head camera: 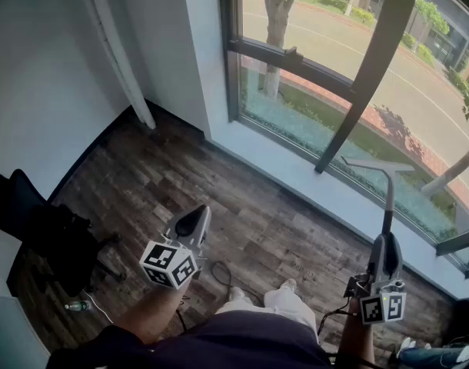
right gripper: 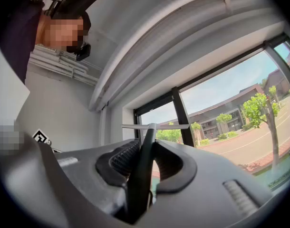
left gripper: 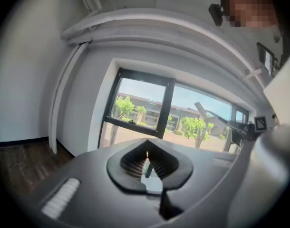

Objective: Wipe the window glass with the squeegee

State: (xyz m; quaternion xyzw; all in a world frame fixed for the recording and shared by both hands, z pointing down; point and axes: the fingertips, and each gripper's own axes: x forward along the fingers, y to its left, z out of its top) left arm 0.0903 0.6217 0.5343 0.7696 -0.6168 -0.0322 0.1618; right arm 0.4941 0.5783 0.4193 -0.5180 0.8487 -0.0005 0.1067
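Note:
The squeegee (head camera: 387, 200) is a grey T-shaped tool. Its handle is clamped upright in my right gripper (head camera: 387, 242), which is shut on it. The blade (head camera: 377, 164) points toward the window glass (head camera: 327, 29) and hangs over the white sill, short of the pane. In the right gripper view the squeegee (right gripper: 153, 126) rises between the ribbed pads, with the window (right gripper: 221, 108) behind it. My left gripper (head camera: 196, 217) is held over the wood floor to the left; its jaws are shut and hold nothing. In the left gripper view that gripper (left gripper: 146, 152) faces the window (left gripper: 138, 101).
A white sill (head camera: 296, 174) runs below the dark-framed window. A white pipe (head camera: 119, 52) runs down the left wall. A black chair (head camera: 46, 233) stands at the left, with a bottle (head camera: 78, 306) by it. A cable (head camera: 219, 271) lies near the person's feet (head camera: 265, 294).

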